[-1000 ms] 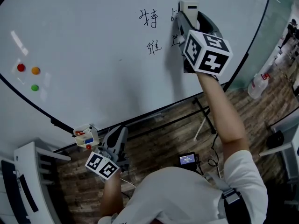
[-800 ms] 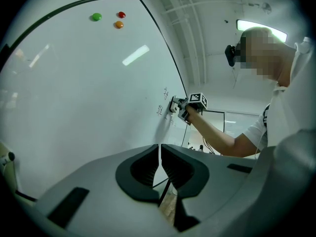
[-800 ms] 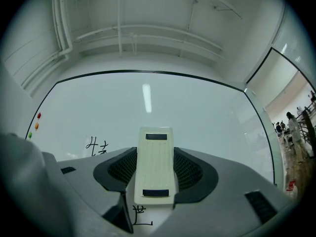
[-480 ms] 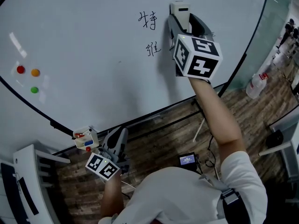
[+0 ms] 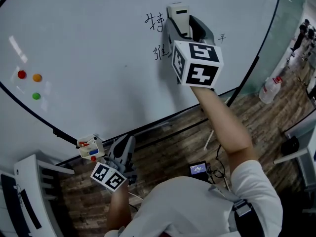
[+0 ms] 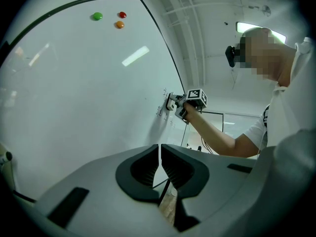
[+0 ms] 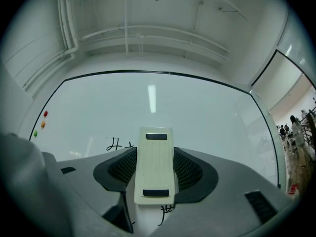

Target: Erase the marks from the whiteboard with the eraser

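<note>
The whiteboard (image 5: 98, 38) carries black handwritten marks (image 5: 154, 21), with a further character (image 5: 159, 52) below them and a small mark (image 5: 222, 37) further right. My right gripper (image 5: 180, 26) is shut on the cream eraser (image 5: 178, 14), which lies flat against the board just right of the marks. In the right gripper view the eraser (image 7: 155, 164) sits between the dark pads (image 7: 118, 169), with strokes (image 7: 116, 143) to its left and another stroke (image 7: 167, 209) beneath it. My left gripper (image 5: 126, 143) hangs low below the board, shut on nothing (image 6: 160, 154).
Red (image 5: 21, 74), orange (image 5: 37, 77) and green (image 5: 36, 96) magnets stick to the board's left side. A small marker box (image 5: 90, 145) hangs at the board's lower edge. A white chair (image 5: 32, 181), a small screen (image 5: 198, 168) and a bottle (image 5: 270, 90) stand on the wooden floor.
My right gripper has slid the eraser leftward across the board, up to the left column of characters. The small mark to its right has come into view. The left gripper has stayed put.
</note>
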The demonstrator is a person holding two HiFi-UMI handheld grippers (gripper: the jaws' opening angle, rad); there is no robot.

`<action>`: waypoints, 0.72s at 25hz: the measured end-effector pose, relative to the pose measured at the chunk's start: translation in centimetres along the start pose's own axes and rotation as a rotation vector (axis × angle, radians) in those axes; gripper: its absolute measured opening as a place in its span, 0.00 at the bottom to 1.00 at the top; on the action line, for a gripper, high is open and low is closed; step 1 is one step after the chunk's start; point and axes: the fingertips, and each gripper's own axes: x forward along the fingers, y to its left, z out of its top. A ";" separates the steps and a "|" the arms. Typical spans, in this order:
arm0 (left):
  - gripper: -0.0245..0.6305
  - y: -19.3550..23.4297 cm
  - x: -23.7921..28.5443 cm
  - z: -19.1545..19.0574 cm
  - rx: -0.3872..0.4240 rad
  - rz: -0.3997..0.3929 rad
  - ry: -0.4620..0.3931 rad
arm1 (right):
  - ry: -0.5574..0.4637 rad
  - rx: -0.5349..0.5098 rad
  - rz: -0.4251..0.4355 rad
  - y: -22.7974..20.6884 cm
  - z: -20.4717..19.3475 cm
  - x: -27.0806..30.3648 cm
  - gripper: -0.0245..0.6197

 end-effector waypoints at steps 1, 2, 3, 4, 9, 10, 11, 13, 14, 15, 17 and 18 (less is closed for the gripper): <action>0.05 0.0 -0.1 0.0 0.000 0.002 0.000 | 0.001 0.001 -0.001 0.1 0.0 -0.1 0.43; 0.05 0.0 -0.3 0.0 0.000 0.004 -0.001 | 0.001 0.003 -0.001 0.1 0.1 -0.1 0.43; 0.05 0.0 -0.4 0.0 0.000 0.005 -0.001 | 0.001 0.003 -0.001 0.2 0.1 -0.2 0.43; 0.05 0.0 -0.5 0.0 0.000 0.006 -0.001 | 0.001 0.003 -0.001 0.3 0.1 -0.2 0.43; 0.05 -0.2 -0.5 -0.1 -0.002 0.001 0.001 | 0.003 0.006 0.001 0.7 0.1 -0.2 0.43; 0.05 -0.2 -0.5 -0.1 -0.003 0.001 0.002 | 0.004 0.007 0.003 0.8 0.1 -0.2 0.43; 0.05 -0.3 -0.5 -0.1 -0.003 0.000 0.001 | 0.004 0.007 0.006 1.0 0.1 -0.2 0.43; 0.05 -0.3 -0.6 0.0 -0.001 0.000 0.001 | 0.004 0.007 0.014 1.4 0.1 -0.2 0.43; 0.05 -0.3 -0.7 0.0 0.000 0.001 0.000 | 0.005 0.006 0.019 1.7 0.1 -0.2 0.43; 0.05 -0.3 -0.7 0.1 0.001 0.002 -0.001 | 0.005 0.005 0.024 2.0 0.0 -0.2 0.43; 0.05 -0.3 -1.0 0.1 0.000 0.007 -0.002 | 0.005 0.001 0.031 2.6 0.0 -0.2 0.43; 0.05 -0.4 -1.1 0.1 -0.001 0.011 -0.004 | 0.005 -0.005 0.034 3.0 0.0 -0.2 0.43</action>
